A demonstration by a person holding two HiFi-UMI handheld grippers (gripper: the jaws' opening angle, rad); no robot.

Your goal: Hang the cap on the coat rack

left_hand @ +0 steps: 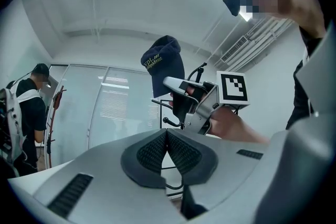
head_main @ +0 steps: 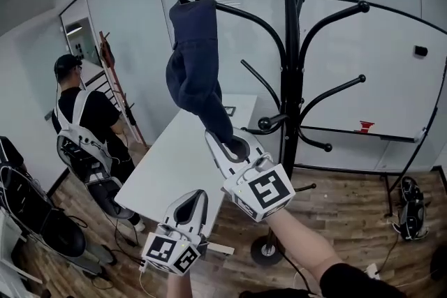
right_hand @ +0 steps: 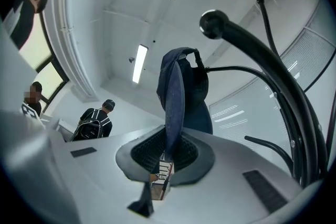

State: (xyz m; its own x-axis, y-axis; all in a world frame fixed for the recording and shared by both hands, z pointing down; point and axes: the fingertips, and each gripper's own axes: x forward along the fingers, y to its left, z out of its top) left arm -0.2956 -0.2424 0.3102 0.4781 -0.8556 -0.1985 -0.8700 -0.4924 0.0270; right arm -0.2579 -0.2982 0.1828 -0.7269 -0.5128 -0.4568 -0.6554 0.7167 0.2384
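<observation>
Up beside the tall black metal coat rack (head_main: 290,80), my right gripper (head_main: 234,146) is raised on an outstretched arm and clamped on the stiff brim of the dark navy fabric cap (head_main: 194,66). In the right gripper view the brim stands edge-on between the two ribbed pads, and the crown rises above them with its back strap showing. From the head view the cap hangs lengthwise, brim end down in my jaws and crown end up against the knobbed tip of the rack's upper left arm; I cannot tell whether the cap's weight rests on that tip or only on my grip. My left gripper (head_main: 198,195) hovers lower and nearer to me, well apart from the cap, its jaws brought together so the dark pads touch each other. Behind both grippers stands a white rectangular table (head_main: 174,164), just beside the rack's pole. Farther left, a person in a black shirt and cap (head_main: 84,122) stands on the wooden floor (head_main: 342,199), turned away from me.
</observation>
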